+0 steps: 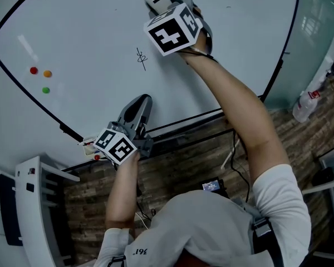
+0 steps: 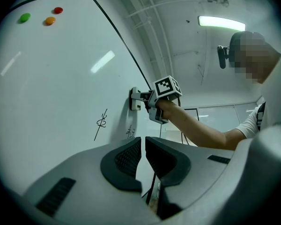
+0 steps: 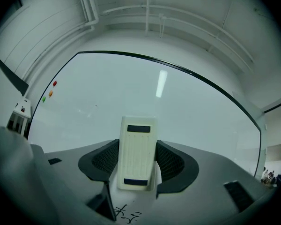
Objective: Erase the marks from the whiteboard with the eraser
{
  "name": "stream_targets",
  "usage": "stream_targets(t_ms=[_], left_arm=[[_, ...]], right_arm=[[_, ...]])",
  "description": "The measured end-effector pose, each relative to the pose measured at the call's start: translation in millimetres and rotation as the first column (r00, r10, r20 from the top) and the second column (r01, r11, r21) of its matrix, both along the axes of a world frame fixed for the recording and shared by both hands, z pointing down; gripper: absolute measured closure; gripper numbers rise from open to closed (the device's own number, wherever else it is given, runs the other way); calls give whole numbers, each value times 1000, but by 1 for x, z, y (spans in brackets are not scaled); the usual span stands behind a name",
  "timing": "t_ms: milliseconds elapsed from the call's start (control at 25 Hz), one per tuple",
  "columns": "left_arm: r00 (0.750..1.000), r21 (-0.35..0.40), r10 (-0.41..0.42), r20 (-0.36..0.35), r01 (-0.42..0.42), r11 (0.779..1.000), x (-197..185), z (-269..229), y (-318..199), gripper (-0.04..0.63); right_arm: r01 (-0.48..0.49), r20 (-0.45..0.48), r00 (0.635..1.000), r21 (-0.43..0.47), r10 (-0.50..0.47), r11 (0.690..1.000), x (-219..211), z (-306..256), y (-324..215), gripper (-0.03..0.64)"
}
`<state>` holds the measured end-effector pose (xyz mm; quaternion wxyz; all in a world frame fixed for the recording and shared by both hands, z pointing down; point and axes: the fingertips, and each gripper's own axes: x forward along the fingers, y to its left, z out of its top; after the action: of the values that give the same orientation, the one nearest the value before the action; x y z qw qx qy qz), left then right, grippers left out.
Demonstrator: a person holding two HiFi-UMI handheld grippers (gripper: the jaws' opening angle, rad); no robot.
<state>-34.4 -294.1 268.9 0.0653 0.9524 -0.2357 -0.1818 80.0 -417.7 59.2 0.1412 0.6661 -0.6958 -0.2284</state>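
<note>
The large white whiteboard with a thin black frame fills most of the head view. The right gripper is raised to the upper part of the board. Its dark ribbed fingers are clamped on the two long sides of the cream rectangular plastic eraser, which stands lengthwise between them. In the left gripper view the eraser lies flat against the board face.

A black handwritten mark crossed by a slanted stroke is on the board below and to the left of the eraser, apart from it. A second, smaller black mark sits nearer the eraser, below it. In the right gripper view this writing shows just under the fingers.

The left gripper is held low, near the bottom edge of the board. Its fingers are drawn together with only a thin slit between them, and nothing is held there.

Three small round magnets, red, orange and green, sit on the board well to the left of the marks. A white plastic bottle with a red label stands on the wood-pattern floor at the right.
</note>
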Motion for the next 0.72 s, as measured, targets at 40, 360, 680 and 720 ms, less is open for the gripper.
stream_targets(t_ms=[40,360,680,720], left_arm=[[1000,1,5,2,-5,1000,4,1,0,560],[1000,-13,27,13,-27,1000,28,5,1,560],[999,-24,50,21,-50,998,53,10,-1,560],[998,-24,54,22,-54,998,57,10,-2,560]], right_arm=[[-5,4,1000,1,5,1000,8,0,1,354],[-50,17,999,0,50,999,54,5,3,354],[-79,33,996,-4,79,997,96,10,6,354],[-83,37,996,-5,83,997,101,10,6,354]])
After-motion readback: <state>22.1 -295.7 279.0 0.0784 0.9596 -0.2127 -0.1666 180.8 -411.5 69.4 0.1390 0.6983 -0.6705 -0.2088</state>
